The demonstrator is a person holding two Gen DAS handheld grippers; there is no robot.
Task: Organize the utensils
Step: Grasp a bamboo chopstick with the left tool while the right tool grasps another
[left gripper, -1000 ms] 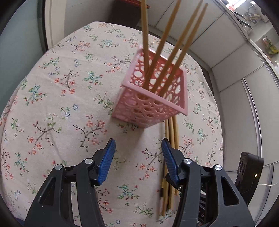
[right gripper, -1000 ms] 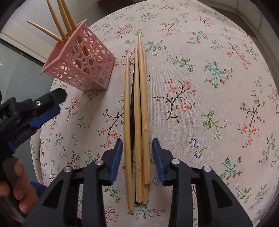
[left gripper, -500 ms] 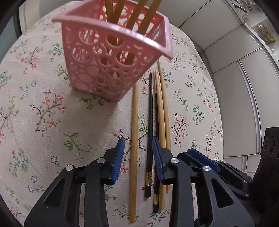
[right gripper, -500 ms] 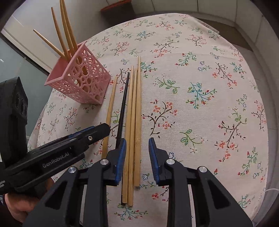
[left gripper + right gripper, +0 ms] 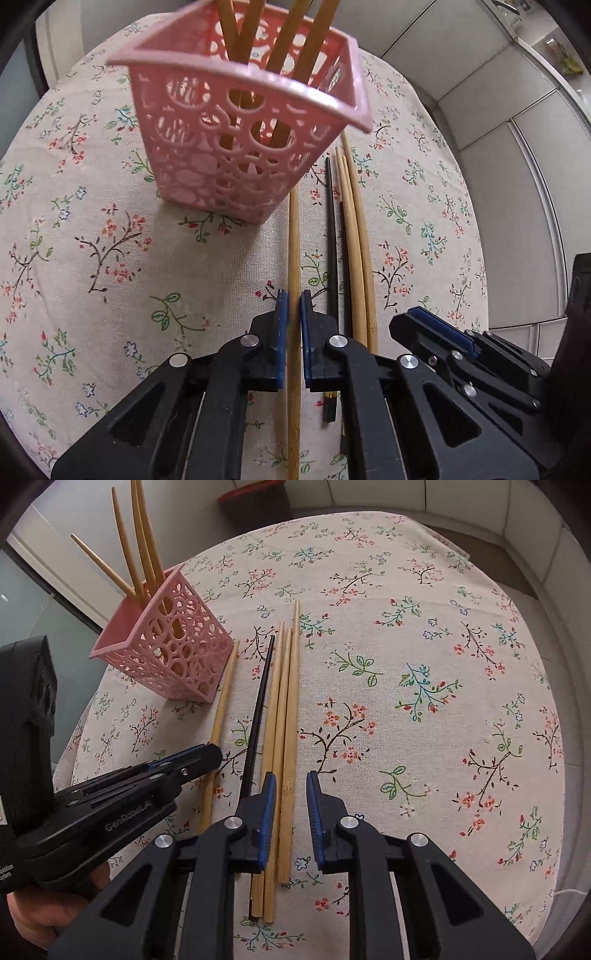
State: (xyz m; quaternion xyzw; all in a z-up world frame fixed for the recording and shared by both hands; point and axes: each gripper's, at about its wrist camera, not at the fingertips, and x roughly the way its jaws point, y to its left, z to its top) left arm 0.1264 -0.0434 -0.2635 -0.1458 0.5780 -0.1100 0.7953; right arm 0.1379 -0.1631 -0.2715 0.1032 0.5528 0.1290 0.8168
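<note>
Floral cloth covers the round table (image 5: 424,635), whose far edge curves along the top and right of the right wrist view; the whole right half of the cloth lies bare, well apart from everything else. To the left, the table edge drops off just behind the pink holder (image 5: 166,653).

That pink openwork basket stands upright near the left rim, and four bamboo chopsticks (image 5: 142,542) lean in it, their tips fanning up and out. In the left wrist view the basket (image 5: 240,136) looms close ahead, its near corner just beside the tip of a lone bamboo chopstick (image 5: 293,240) lying on the cloth.

The left gripper (image 5: 290,306) is clamped on that lone chopstick, both blue pads pressed against its sides about midway along its length. From the right wrist view the same gripper (image 5: 192,755) reaches in from the left, over that stick (image 5: 221,709).

Just right of it lie a black chopstick (image 5: 260,698) and three bamboo sticks (image 5: 284,701) packed side by side, all pointing toward the far edge. The right gripper (image 5: 290,794) hangs over the near part of this bundle with its jaws spread; the left pad (image 5: 267,812) sits over the bamboo sticks and the rightmost stick shows in the gap, with no grip on anything.
</note>
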